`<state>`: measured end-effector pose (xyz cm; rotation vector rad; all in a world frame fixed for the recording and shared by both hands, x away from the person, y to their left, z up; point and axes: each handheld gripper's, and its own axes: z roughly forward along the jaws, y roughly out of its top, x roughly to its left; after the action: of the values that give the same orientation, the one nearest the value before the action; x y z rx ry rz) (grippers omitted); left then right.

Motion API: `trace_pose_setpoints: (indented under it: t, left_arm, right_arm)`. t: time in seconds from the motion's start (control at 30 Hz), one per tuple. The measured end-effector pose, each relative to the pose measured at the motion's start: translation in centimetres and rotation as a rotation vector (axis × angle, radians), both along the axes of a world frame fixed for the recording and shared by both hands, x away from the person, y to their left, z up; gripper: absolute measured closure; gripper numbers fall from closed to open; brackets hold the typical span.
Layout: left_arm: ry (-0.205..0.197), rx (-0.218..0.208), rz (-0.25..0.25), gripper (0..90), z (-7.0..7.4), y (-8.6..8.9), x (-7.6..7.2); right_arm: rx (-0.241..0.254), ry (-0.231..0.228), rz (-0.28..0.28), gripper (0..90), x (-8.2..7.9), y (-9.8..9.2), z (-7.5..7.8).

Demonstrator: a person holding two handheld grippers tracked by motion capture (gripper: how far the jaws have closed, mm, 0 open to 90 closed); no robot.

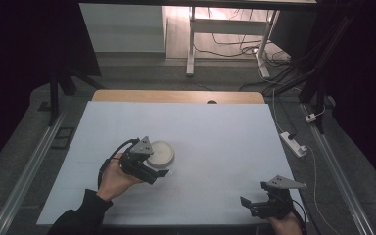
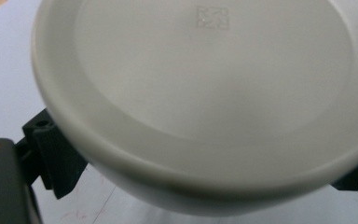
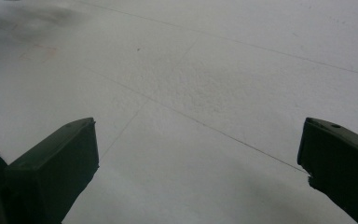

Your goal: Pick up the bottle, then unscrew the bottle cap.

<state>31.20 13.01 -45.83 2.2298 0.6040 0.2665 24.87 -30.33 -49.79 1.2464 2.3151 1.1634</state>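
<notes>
The left tongs (image 1: 159, 169) are at the near left part of the tabletop (image 1: 215, 142), with their jaws on two sides of a white bowl (image 1: 160, 153). In the left gripper view the bowl (image 2: 205, 107) is between the jaws, seen from its bottom side, so I judge it is gripped at the rim and tilted, perhaps to lift or turn it. I cannot tell surely how tightly the jaws press on it.

The right tongs (image 1: 252, 204) wait at the near right corner, wide open and holding nothing, probably to keep free space. Between the two tongs the white cover is bare, so nothing blocks the bowl's way. A power strip (image 1: 293, 143) lies on the floor, right of the tabletop.
</notes>
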Motion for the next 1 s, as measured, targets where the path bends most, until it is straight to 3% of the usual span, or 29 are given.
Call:
trace_pose_setpoints:
  t: [0.6, 1.0]
  left_arm:
    - [0.025, -0.005, -0.075, 7.6, 0.2, -2.8, 0.9]
    - [0.026, -0.009, -0.085, 7.6, 0.0, -3.1, 1.1]
  right_arm:
    - [-0.004, 0.001, 0.001, 0.0, 0.0, 0.1, 0.0]
    - [-0.011, -0.006, -0.004, 0.0, 0.0, 0.1, 0.1]
